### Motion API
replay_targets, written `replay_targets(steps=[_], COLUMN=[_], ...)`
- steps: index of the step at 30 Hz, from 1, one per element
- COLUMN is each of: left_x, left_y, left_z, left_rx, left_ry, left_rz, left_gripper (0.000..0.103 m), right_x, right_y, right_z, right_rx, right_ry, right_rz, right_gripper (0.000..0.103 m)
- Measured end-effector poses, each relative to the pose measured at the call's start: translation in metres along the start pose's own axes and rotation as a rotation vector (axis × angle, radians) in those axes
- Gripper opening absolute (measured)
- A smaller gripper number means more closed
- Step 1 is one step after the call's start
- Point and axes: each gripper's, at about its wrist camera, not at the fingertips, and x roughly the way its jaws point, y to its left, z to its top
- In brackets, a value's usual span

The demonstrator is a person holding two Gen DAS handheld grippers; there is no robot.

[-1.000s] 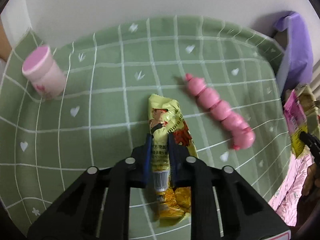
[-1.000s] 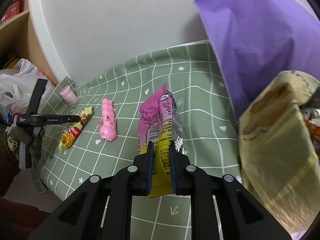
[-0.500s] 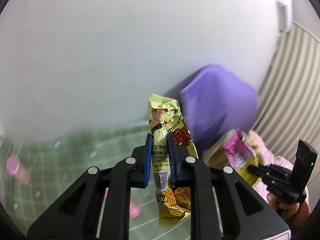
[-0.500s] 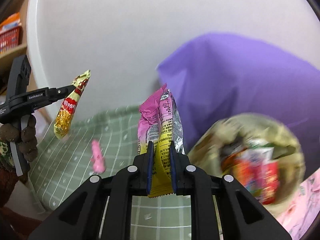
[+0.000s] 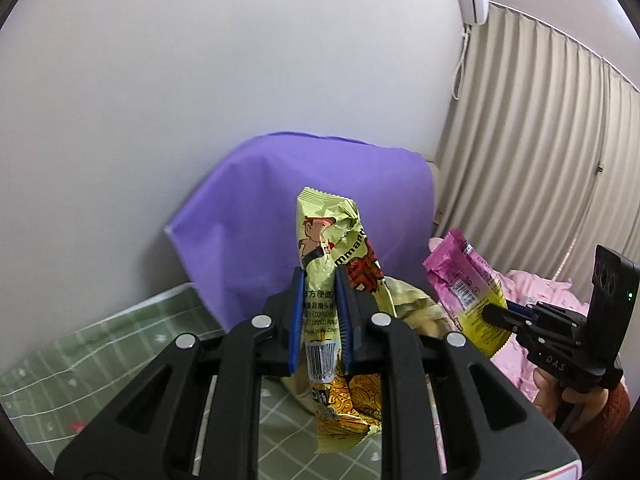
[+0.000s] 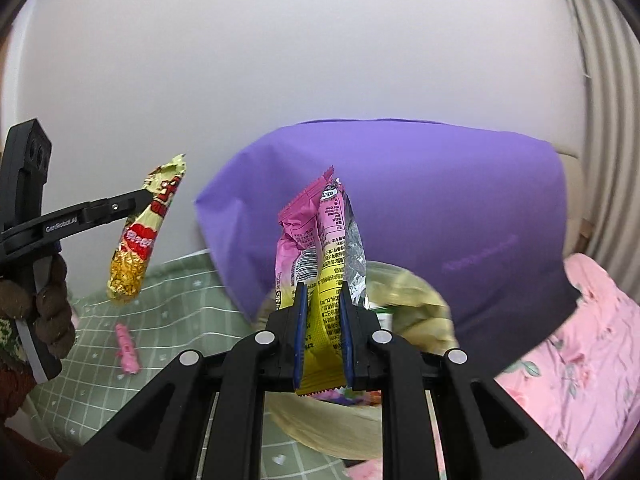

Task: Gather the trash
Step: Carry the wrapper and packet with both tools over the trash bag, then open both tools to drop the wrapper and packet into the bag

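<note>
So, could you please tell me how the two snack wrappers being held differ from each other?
The yellow wrapper, in the left hand-held gripper, is long, narrow and crumpled, with a cartoon figure. The pink wrapper, in the right hand-held gripper, is shorter and wider, pink above, yellow below, showing silver foil. Both are clamped, off the table, near the bin.

Each view is taken close along its gripper's fingers, tilted downward; the purple bag (image 5: 312,208) (image 6: 420,208) is shared.
</note>
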Motion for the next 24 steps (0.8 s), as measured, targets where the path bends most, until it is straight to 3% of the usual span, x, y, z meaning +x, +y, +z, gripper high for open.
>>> replay_targets(steps=[6, 12, 18, 24], left_x=[0.037, 0.101, 0.178, 0.216], left_y=[-0.01, -0.027, -0.051, -0.067], left_z=[-0.005, -0.025, -0.037, -0.05], left_rx=[-0.039, -0.05, -0.058, -0.047], left_ry=[0.004, 0.116, 0.23, 0.306], left_rz=[-0.051, -0.088, -0.066, 0.021], left_gripper=[0.015, 0.015, 0.015, 0.015], right_x=[-0.007, 0.002, 0.051, 0.106], right_y=[-0.044, -0.075, -0.102, -0.123], right_z=[-0.005, -0.012, -0.015, -0.014], right_rx=[0.081, 0.1, 0.08, 0.04], right_ry=[0.014, 0.054, 0.124, 0.234], right_rz=[-0.051, -0.058, 0.006, 0.162], right_gripper=[0.016, 0.016, 0.016, 0.016])
